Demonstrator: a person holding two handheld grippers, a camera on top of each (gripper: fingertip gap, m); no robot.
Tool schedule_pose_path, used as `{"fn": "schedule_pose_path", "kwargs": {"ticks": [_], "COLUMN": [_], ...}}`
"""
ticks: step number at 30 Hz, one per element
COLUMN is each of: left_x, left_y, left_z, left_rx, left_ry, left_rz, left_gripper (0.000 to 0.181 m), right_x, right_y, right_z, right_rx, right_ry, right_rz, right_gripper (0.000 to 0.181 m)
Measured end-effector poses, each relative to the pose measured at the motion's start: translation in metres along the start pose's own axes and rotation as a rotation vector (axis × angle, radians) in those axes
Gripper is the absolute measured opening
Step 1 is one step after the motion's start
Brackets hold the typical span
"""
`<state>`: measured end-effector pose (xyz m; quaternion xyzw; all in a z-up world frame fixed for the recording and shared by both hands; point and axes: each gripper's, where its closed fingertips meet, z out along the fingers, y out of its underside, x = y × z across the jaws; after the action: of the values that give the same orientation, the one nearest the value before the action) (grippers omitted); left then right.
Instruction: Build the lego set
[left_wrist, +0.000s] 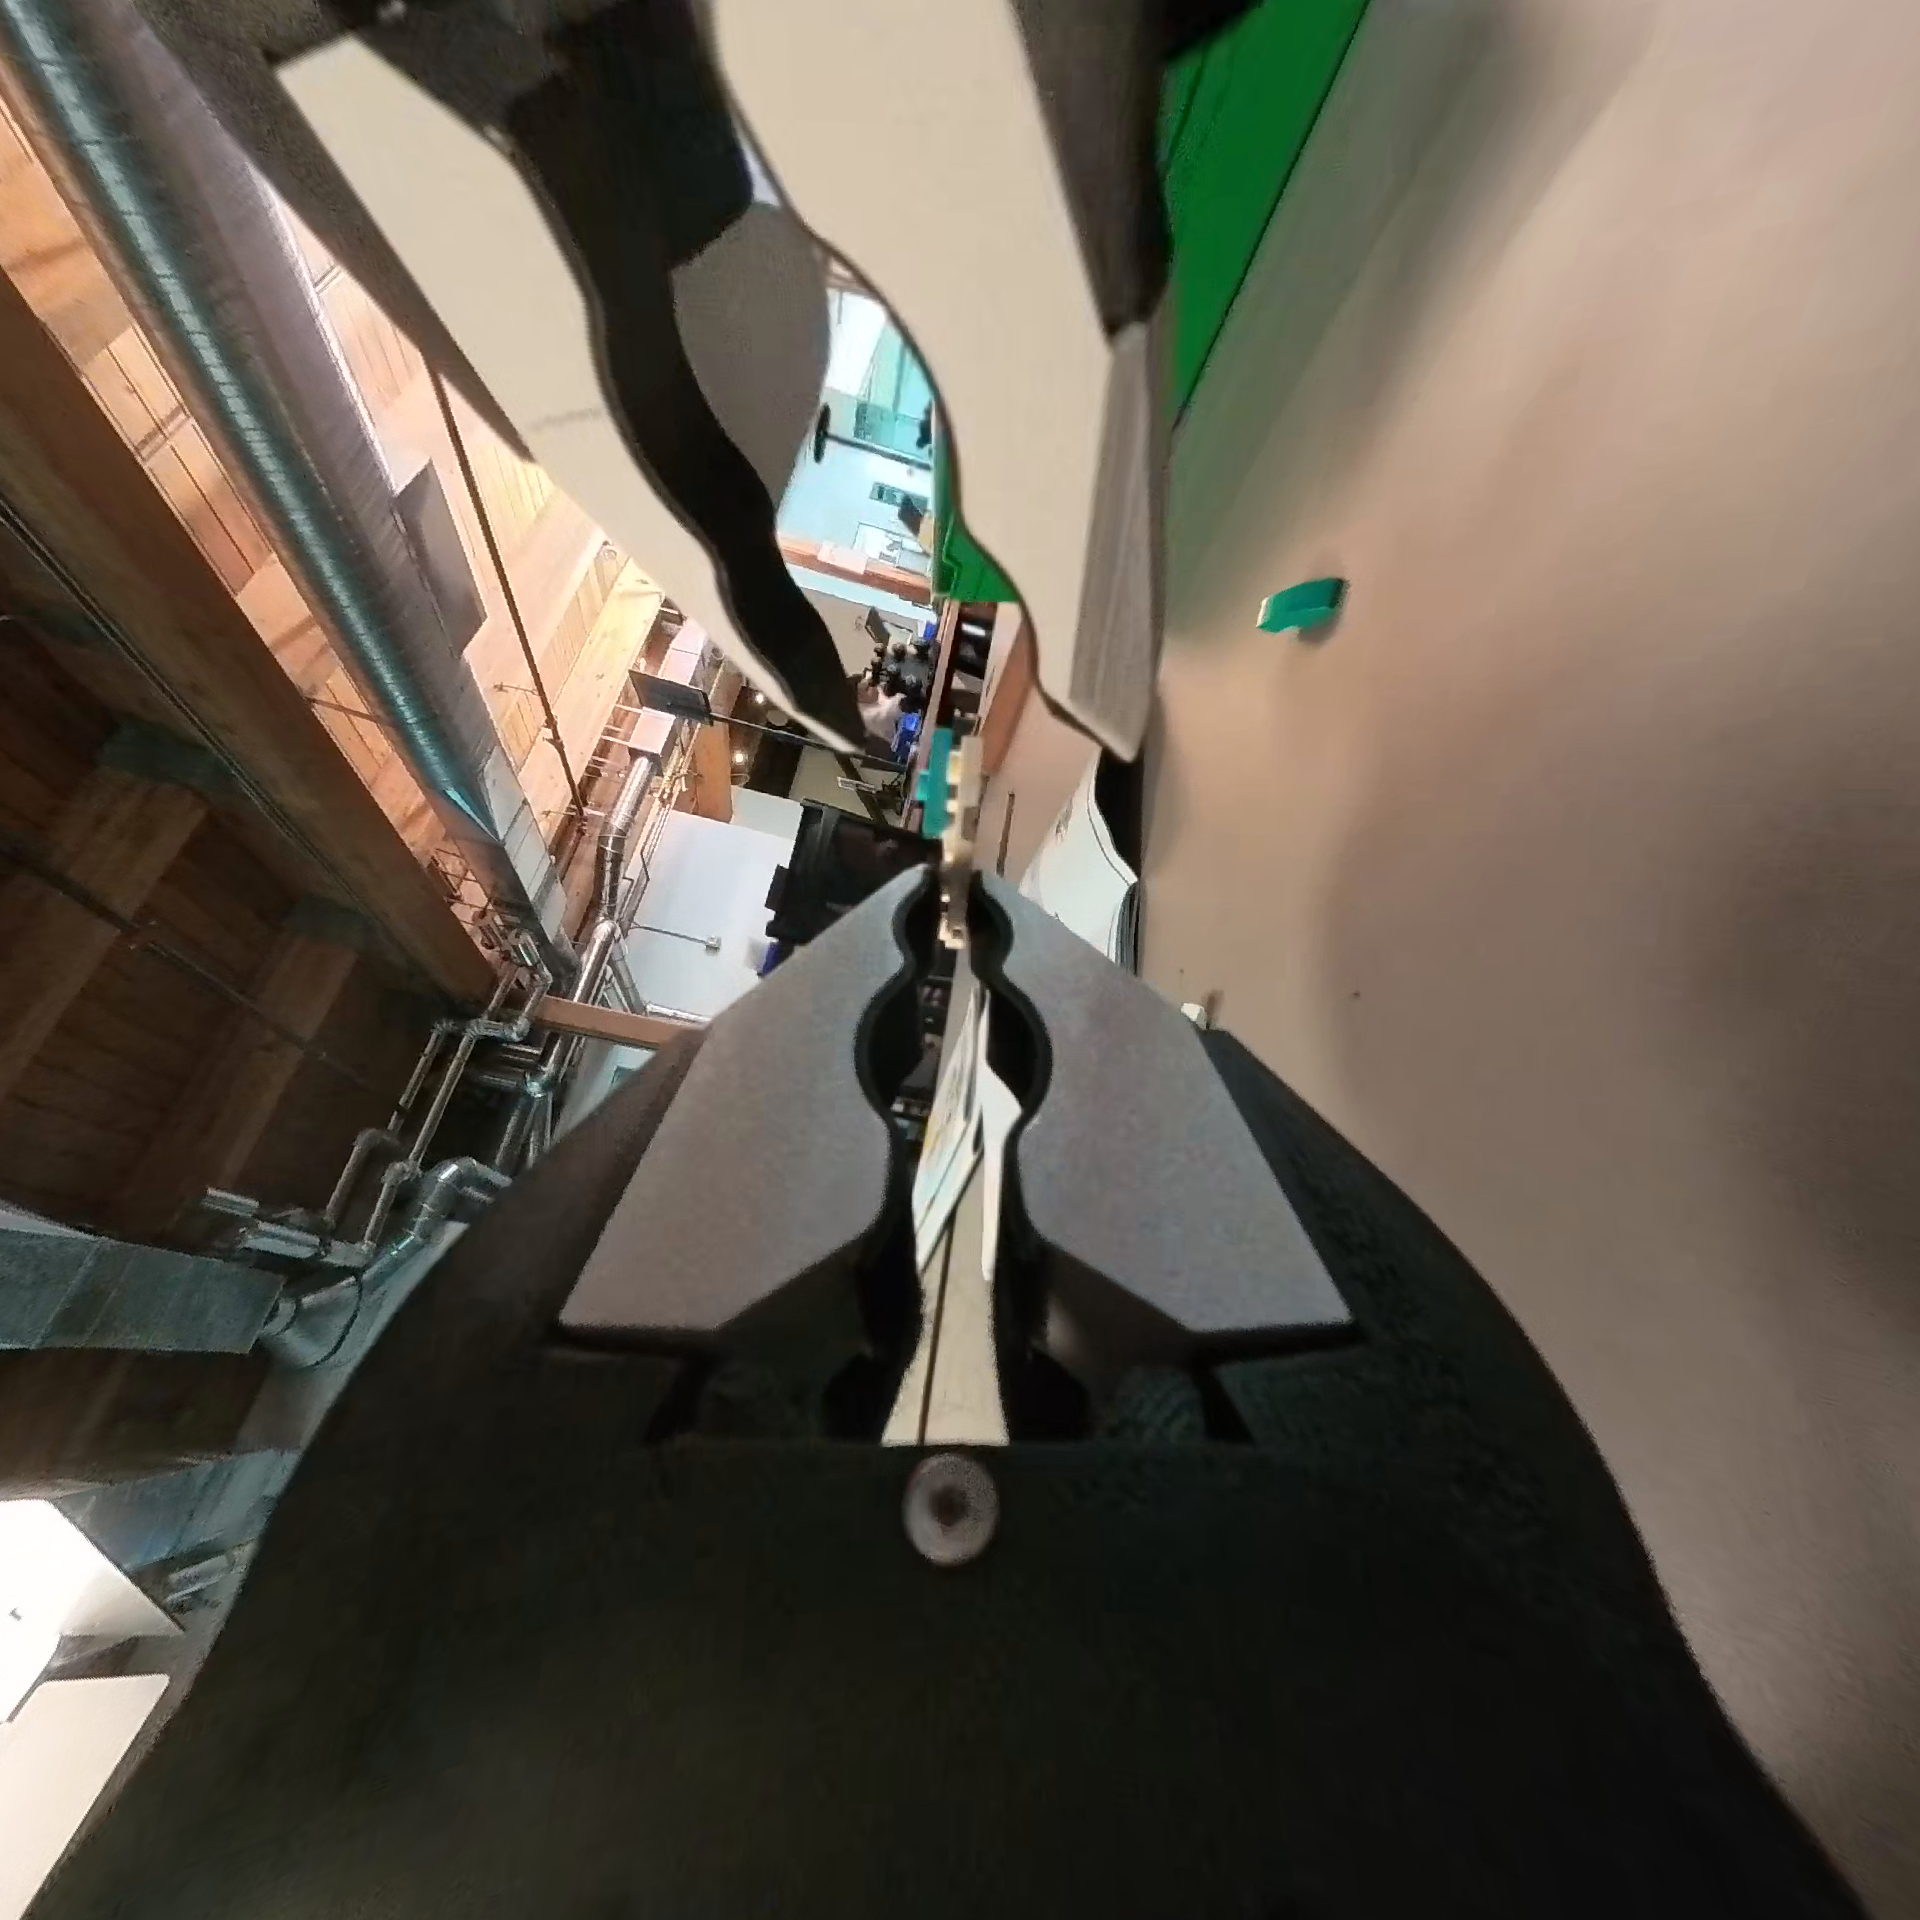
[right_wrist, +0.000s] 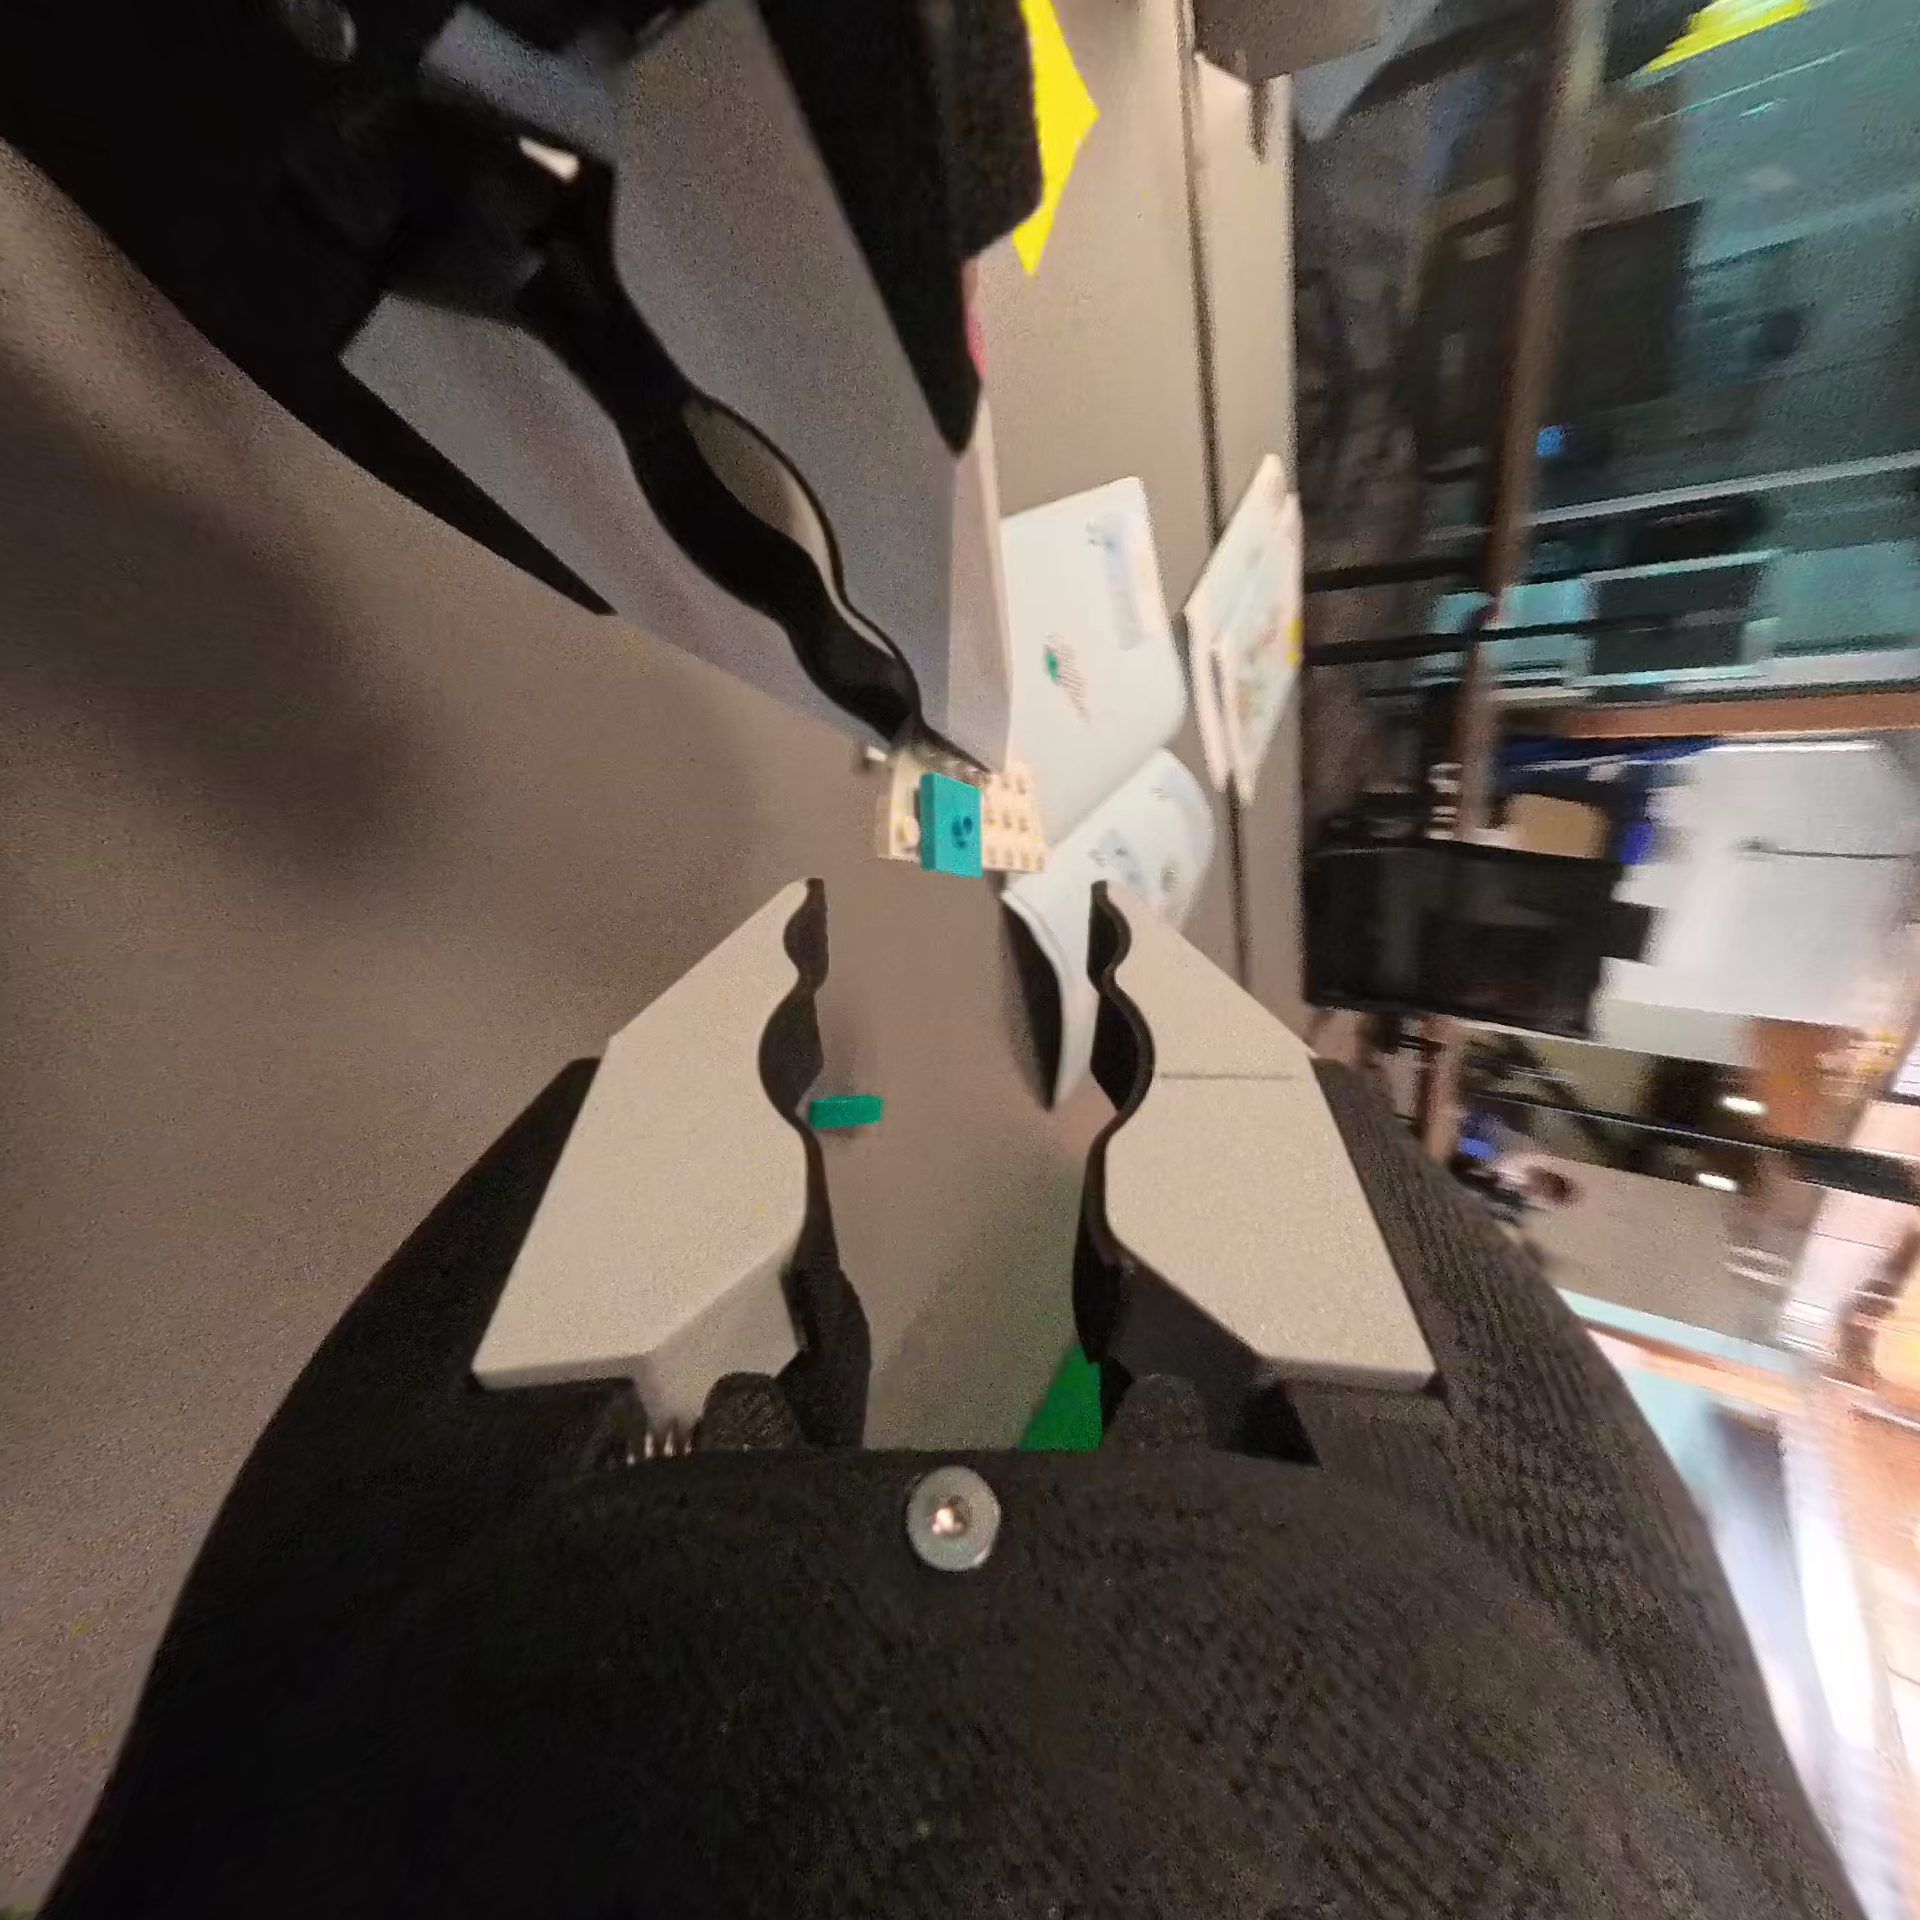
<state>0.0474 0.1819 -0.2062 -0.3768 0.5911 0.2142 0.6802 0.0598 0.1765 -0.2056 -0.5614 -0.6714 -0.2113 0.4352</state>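
Note:
My left gripper (left_wrist: 954, 878) is shut on a small white lego plate assembly (left_wrist: 961, 831) with a teal brick (left_wrist: 940, 795) on its side, held in the air. In the right wrist view the same assembly shows as a white plate (right_wrist: 1008, 821) with a teal brick (right_wrist: 951, 826), pinched at the left gripper's tips (right_wrist: 920, 748). My right gripper (right_wrist: 956, 899) is open and empty, its tips just short of the assembly. In the left wrist view it (left_wrist: 966, 717) comes in from the top. A loose teal piece (left_wrist: 1301, 605) lies on the grey table; it also shows in the right wrist view (right_wrist: 847, 1112).
The views are rolled sideways. White plastic bags (right_wrist: 1091, 634) and an instruction booklet (right_wrist: 1252, 634) lie on the grey table (right_wrist: 312, 831). A green sheet (left_wrist: 1236, 260) and a yellow one (right_wrist: 1055, 135) lie at the table's far parts. A large room lies beyond the table edge. Left and right tips are no more than a few centimetres apart. Both grippers' tips are roughly 12 cm from the loose teal piece (left_wrist: 1301, 605).

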Motion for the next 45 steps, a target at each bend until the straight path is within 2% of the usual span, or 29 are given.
{"fn": "schedule_pose_path", "kwargs": {"ticks": [1,6,9,15,22,25,35,45], "left_x": [0.000,0.002,0.004,0.005,0.005,0.004,0.005,0.005], "left_y": [0.001,0.002,0.002,0.004,0.004,0.003,0.004,0.007], "left_z": [0.000,0.001,0.001,0.002,0.002,0.002,0.002,0.003], "left_rx": [-0.003,-0.013,-0.012,-0.020,-0.021,-0.017,-0.015,-0.042], "left_ry": [0.002,0.013,0.018,0.026,0.027,0.025,0.028,0.032], "left_rz": [-0.001,-0.001,0.018,0.018,0.009,0.008,0.008,0.002], "left_gripper": [0.004,0.003,0.003,0.004,0.003,0.003,0.004,0.004], "right_x": [0.000,-0.004,-0.001,-0.003,-0.005,-0.007,-0.006,-0.001], "right_y": [0.000,-0.007,-0.013,-0.011,-0.006,-0.009,-0.011,-0.012], "right_z": [0.002,0.006,0.005,0.008,0.011,0.011,0.013,0.010], "right_rx": [-0.015,-0.027,-0.010,0.011,0.029,0.058,0.088,0.074], "right_ry": [0.036,0.125,0.158,0.144,0.163,0.182,0.219,0.270], "right_rz": [-0.036,-0.192,-0.216,-0.236,-0.326,-0.360,-0.378,-0.376], "right_gripper": [0.047,0.033,0.029,0.030,0.047,0.048,0.021,0.009]}}
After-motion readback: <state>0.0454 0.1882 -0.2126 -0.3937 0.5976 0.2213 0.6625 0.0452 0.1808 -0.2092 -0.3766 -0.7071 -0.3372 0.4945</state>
